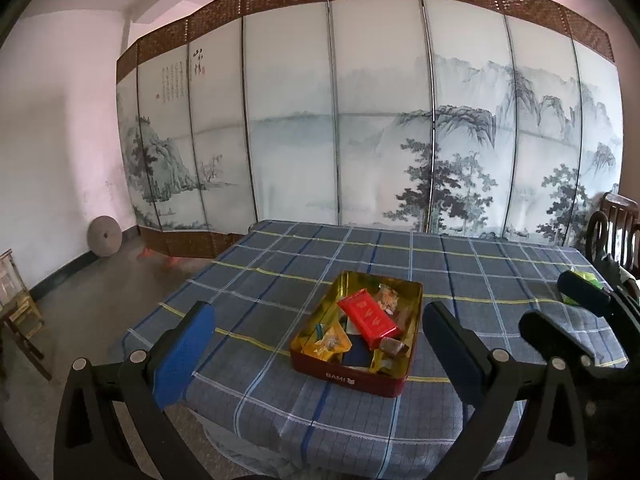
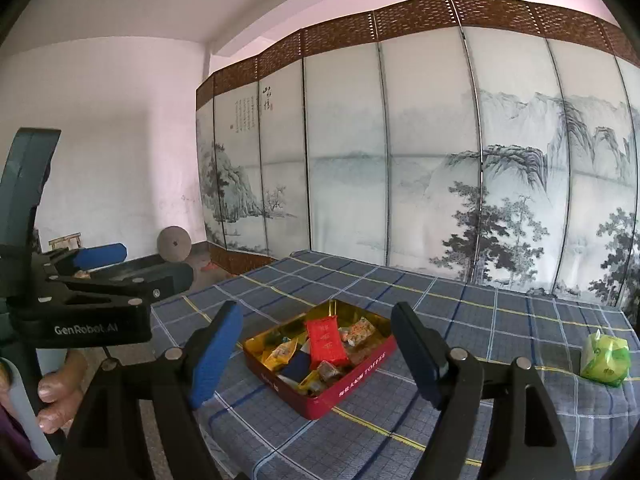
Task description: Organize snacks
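Both tools hang short of the table's near edge, aimed forward and a little down. The right gripper (image 2: 316,356) has its blue-padded jaws spread wide with nothing between them; through the gap shows the red rectangular toffee tin with a gold lining (image 2: 352,380). The left gripper (image 1: 316,344) is likewise parted and empty, framing the same tin from the other side. In the right wrist view it also shows at the left, a hand (image 2: 56,392) wrapped round its handle.

The tin sits well in from the near edge on the blue-grey checked tablecloth (image 2: 500,320), lid off, which leaves it easy to drop things into from above. Inside it, a flat red foil packet (image 2: 326,340) lies on top, slanting across a loose heap of small wrapped sweets (image 2: 280,354) in orange, clear and dark wrappers.

One snack is still outside: a green and white plastic-wrapped packet (image 2: 606,358) standing alone on the cloth, well to the right of the tin. It looks like the piece left to collect, and the right gripper, already gaping and nearer to it, seems the natural one to fetch it. The crinkly wrapper will likely give under the pads, so a grip across its middle should hold best.

Behind the table stands a folding screen painted with ink mountains and pines (image 2: 440,160).
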